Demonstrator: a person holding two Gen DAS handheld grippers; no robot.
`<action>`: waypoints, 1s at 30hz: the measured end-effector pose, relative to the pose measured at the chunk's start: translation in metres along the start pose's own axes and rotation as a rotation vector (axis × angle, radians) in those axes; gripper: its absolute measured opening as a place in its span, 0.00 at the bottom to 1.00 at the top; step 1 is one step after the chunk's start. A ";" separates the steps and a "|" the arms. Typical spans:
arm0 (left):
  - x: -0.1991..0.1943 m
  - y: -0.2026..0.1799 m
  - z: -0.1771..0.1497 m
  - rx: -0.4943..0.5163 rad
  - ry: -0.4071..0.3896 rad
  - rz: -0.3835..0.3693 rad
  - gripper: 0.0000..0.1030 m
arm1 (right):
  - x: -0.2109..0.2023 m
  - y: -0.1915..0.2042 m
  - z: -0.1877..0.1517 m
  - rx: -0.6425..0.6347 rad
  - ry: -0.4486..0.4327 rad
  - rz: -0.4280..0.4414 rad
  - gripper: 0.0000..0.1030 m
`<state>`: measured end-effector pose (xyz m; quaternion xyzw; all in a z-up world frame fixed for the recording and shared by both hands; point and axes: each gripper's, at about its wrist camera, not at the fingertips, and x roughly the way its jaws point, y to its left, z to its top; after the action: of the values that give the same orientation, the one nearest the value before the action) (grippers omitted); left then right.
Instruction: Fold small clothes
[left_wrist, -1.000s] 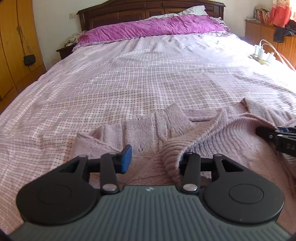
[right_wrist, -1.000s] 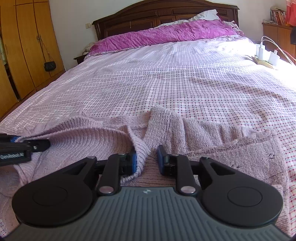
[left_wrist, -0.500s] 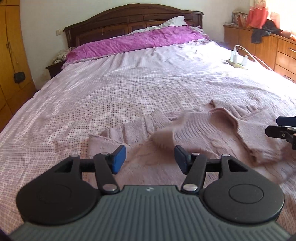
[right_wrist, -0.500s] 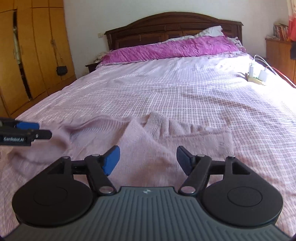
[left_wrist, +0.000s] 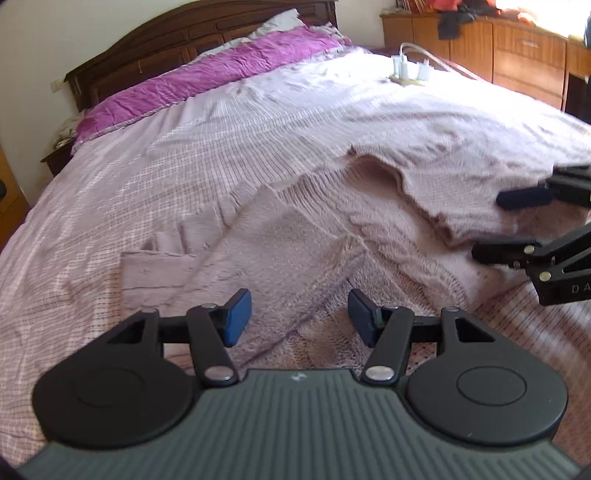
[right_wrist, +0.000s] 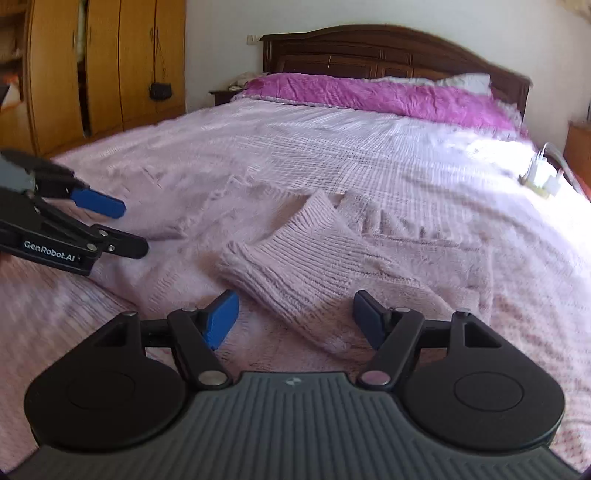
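Left gripper (left_wrist: 299, 317) and right gripper (right_wrist: 295, 317) both spread, empty, low over the pink sweater (right_wrist: 306, 273) on the bed (right_wrist: 332, 155)

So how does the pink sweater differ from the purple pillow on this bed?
The pink sweater lies rumpled and partly folded at the near end of the bed, while the purple pillow stretches along the headboard. The sweater is a pale, ribbed knit; the pillow is a vivid, crinkled fabric. Both rest on the checked bedspread.

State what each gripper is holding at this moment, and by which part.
Nothing is held. The left gripper and right gripper are both open, jaws apart, above the pink knitted sweater, which lies free on the bed.
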<state>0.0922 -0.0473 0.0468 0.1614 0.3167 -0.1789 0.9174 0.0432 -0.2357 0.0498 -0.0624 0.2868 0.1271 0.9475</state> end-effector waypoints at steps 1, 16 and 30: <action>0.004 -0.002 -0.001 0.010 0.000 0.008 0.58 | 0.003 0.001 -0.001 -0.016 -0.006 -0.017 0.71; 0.000 0.067 0.030 -0.149 -0.134 0.204 0.09 | 0.006 -0.046 0.035 -0.027 -0.126 -0.258 0.13; 0.083 0.131 0.008 -0.291 -0.006 0.312 0.13 | 0.087 -0.122 0.026 0.137 0.047 -0.320 0.18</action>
<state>0.2139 0.0467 0.0240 0.0740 0.3078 0.0125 0.9485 0.1599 -0.3302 0.0280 -0.0455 0.3031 -0.0469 0.9507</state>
